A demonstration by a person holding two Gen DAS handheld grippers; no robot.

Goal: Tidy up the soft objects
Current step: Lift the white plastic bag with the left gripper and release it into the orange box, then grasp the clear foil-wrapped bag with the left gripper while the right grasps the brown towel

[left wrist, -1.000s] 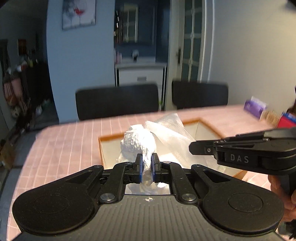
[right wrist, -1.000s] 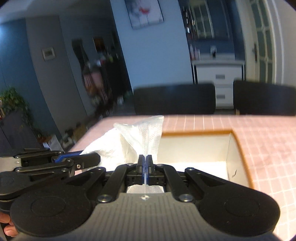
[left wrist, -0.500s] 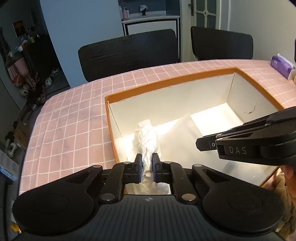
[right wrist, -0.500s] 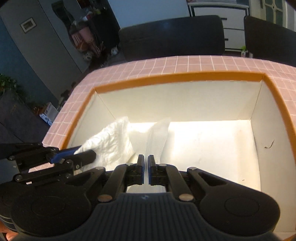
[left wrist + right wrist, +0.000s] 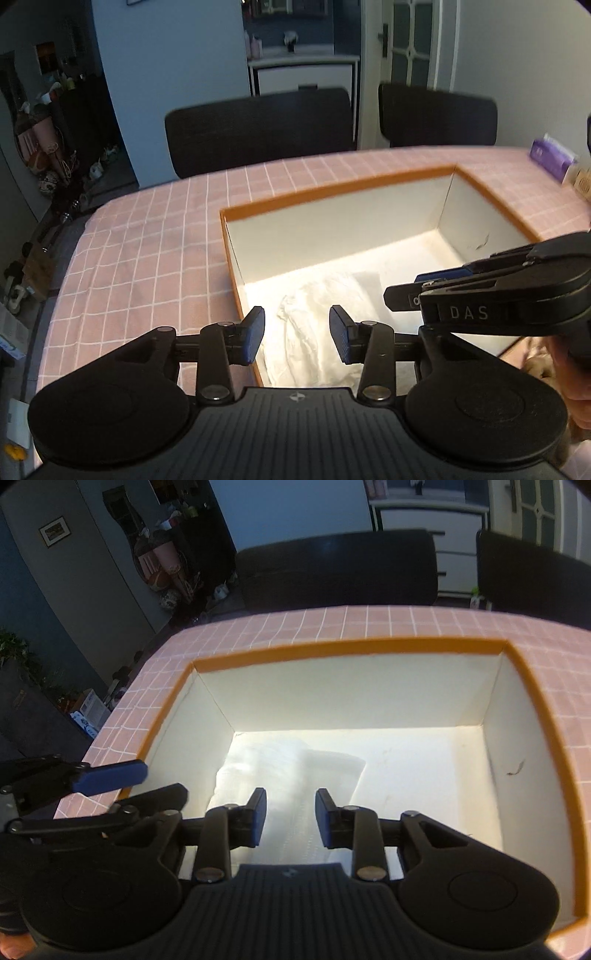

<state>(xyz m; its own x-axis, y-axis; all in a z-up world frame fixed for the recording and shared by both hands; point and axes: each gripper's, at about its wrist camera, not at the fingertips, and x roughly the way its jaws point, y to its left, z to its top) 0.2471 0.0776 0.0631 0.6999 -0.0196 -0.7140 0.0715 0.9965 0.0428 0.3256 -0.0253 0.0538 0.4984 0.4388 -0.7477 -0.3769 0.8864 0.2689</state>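
A white crumpled cloth (image 5: 317, 325) lies on the floor of an orange-rimmed white box (image 5: 332, 192), in its near left part; it also shows in the right wrist view (image 5: 280, 775). My left gripper (image 5: 297, 334) is open and empty just above the cloth at the box's near left corner. My right gripper (image 5: 290, 818) is open and empty above the same cloth, inside the box (image 5: 347, 646). The right gripper shows from the side in the left wrist view (image 5: 480, 299), and the left gripper shows in the right wrist view (image 5: 92, 786).
The box sits on a table with a pink checked cloth (image 5: 147, 251). Two black chairs (image 5: 258, 129) stand at the far edge. A purple packet (image 5: 550, 158) lies at the far right. A small dark mark (image 5: 515, 768) is on the box floor.
Both grippers have opened and let go of the white cloth, which now lies on the box floor. Before that, they lowered it from above the table into the box.
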